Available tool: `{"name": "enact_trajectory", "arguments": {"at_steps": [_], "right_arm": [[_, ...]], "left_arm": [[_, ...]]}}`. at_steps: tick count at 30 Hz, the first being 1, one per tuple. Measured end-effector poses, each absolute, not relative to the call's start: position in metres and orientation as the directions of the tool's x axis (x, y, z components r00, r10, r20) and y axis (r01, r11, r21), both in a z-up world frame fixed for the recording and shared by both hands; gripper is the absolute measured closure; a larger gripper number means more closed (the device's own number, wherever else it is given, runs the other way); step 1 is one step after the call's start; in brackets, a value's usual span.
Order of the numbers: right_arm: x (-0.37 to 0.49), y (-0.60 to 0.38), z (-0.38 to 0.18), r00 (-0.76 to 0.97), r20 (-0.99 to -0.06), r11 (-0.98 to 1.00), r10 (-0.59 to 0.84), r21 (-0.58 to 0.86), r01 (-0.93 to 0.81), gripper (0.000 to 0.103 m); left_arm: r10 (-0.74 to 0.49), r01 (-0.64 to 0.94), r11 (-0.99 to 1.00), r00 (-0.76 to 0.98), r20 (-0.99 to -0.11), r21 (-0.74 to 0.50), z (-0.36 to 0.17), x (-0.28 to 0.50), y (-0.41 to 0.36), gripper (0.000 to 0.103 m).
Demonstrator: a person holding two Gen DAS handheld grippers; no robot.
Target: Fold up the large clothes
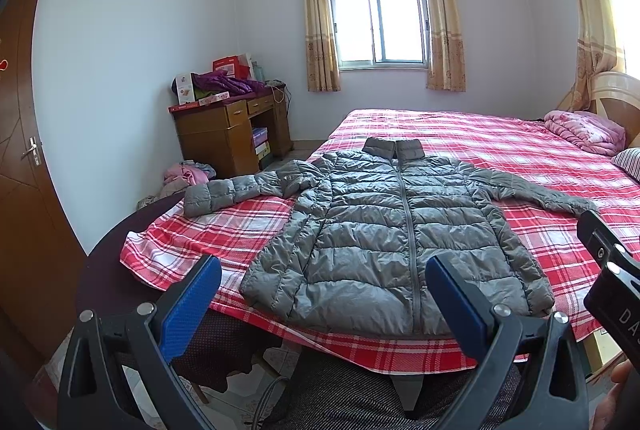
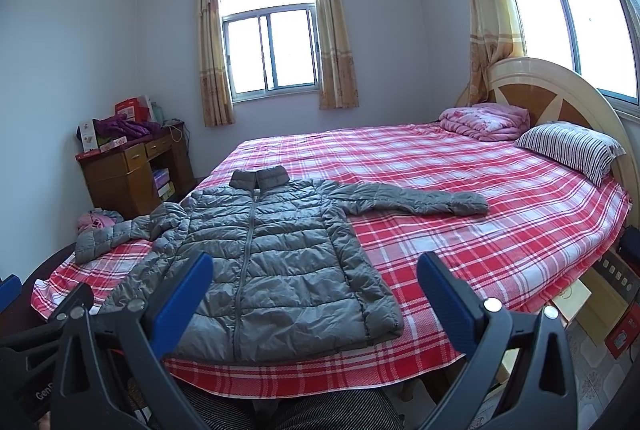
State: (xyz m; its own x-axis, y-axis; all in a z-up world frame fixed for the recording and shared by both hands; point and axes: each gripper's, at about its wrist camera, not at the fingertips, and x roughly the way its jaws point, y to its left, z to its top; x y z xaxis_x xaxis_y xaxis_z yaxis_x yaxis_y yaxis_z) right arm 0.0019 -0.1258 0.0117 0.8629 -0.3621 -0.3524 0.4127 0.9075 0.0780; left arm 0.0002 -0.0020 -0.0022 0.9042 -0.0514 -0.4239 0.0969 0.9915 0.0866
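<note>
A grey quilted puffer jacket [image 1: 396, 230] lies flat and zipped on the red plaid bed [image 1: 500, 141], collar away from me, both sleeves spread out sideways. It also shows in the right wrist view [image 2: 272, 262]. My left gripper [image 1: 324, 294] is open and empty, held above the bed's near edge in front of the jacket's hem. My right gripper [image 2: 316, 294] is open and empty, at the near edge just right of the hem. The right gripper's body shows in the left wrist view [image 1: 612, 270].
A pink folded quilt [image 2: 484, 119] and a striped pillow [image 2: 572, 147] lie at the headboard [image 2: 560, 97]. A wooden desk [image 1: 232, 133] with clutter stands by the far wall. Pink clothes [image 1: 188, 173] lie on the floor. A brown door [image 1: 20, 149] is at left.
</note>
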Motion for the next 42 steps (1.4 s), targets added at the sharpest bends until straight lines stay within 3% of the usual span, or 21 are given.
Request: {"name": "enact_trajectory", "arguments": {"at_steps": [42], "right_arm": [[0.0039,-0.1246,0.0111,0.856,-0.382,0.909,-0.349,0.082,0.408,0.000]], "left_arm": [[-0.070,0.110,0.992,0.899,-0.432,0.066,-0.0011,-0.0003,0.0023,0.001]]}}
